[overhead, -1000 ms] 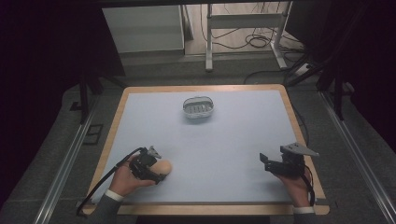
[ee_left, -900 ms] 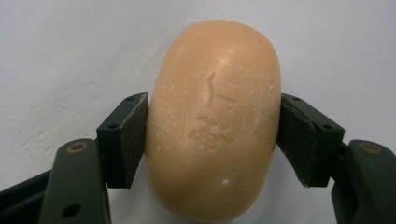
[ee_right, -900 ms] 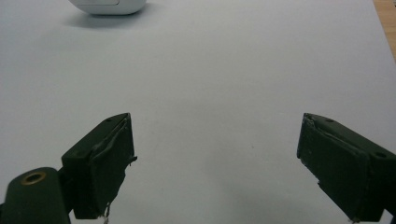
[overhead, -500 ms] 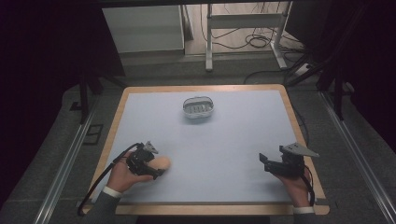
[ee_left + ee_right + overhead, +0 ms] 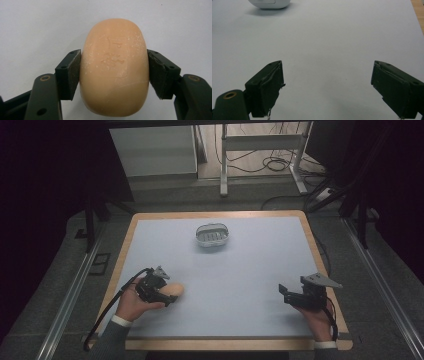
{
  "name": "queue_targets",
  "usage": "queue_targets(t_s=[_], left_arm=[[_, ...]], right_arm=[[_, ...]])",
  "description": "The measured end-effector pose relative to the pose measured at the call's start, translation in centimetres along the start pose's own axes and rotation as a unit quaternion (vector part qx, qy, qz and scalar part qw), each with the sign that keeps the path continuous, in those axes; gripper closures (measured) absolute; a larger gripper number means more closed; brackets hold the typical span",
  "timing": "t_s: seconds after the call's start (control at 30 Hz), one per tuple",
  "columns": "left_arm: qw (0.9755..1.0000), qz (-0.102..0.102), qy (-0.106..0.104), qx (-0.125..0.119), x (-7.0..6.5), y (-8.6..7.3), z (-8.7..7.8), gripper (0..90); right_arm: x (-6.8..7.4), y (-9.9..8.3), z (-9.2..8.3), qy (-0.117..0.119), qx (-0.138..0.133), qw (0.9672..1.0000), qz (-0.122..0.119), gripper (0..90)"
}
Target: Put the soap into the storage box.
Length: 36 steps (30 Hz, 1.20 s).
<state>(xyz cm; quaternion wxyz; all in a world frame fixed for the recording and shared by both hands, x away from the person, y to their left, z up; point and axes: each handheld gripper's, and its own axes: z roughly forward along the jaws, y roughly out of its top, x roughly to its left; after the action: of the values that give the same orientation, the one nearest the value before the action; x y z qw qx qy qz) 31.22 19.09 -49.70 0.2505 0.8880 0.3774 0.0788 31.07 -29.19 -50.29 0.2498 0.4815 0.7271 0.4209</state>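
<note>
Left tool (image 5: 113, 72) pinches an orange soap bar (image 5: 114, 67) between its two jaws, across the bar's short width, low over the desk (image 5: 240, 270). Soap looks hard but smooth, so I think it may slip; flat sides are the best hold. Right tool (image 5: 327, 87) is spread and holds nothing. Far ahead of it stands a white dish (image 5: 212, 235).

A small white ribbed plastic soap dish (image 5: 212, 235) sits on the pale blue table mat (image 5: 240, 270), far back in the middle. The peach oval soap bar (image 5: 172, 291) is near the front left, between the left gripper (image 5: 113, 75) jaws. The right gripper (image 5: 287, 295) is at the front right.
</note>
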Motion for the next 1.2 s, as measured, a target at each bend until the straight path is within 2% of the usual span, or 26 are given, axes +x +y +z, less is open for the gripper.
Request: queue_targets(t_s=[0.53, 1.03, 1.2], left_arm=[[0.9999, 0.003, 0.007, -0.01, 0.7, 1.7, -0.4, 33.0], [0.9995, 0.007, 0.01, -0.03, 1.2, 3.3, -0.8, 33.1], [0.9995, 0.003, 0.01, -0.031, 1.4, 3.8, -0.7, 33.1]], right_arm=[[-0.1, -0.1, 0.2, -0.003, 0.005, 1.0, 0.0, 10.9], [-0.3, -0.3, 0.3, -0.005, 0.009, 0.9999, 0.003, 10.9], [-0.4, -0.3, 0.4, -0.006, 0.009, 0.9999, 0.004, 10.9]])
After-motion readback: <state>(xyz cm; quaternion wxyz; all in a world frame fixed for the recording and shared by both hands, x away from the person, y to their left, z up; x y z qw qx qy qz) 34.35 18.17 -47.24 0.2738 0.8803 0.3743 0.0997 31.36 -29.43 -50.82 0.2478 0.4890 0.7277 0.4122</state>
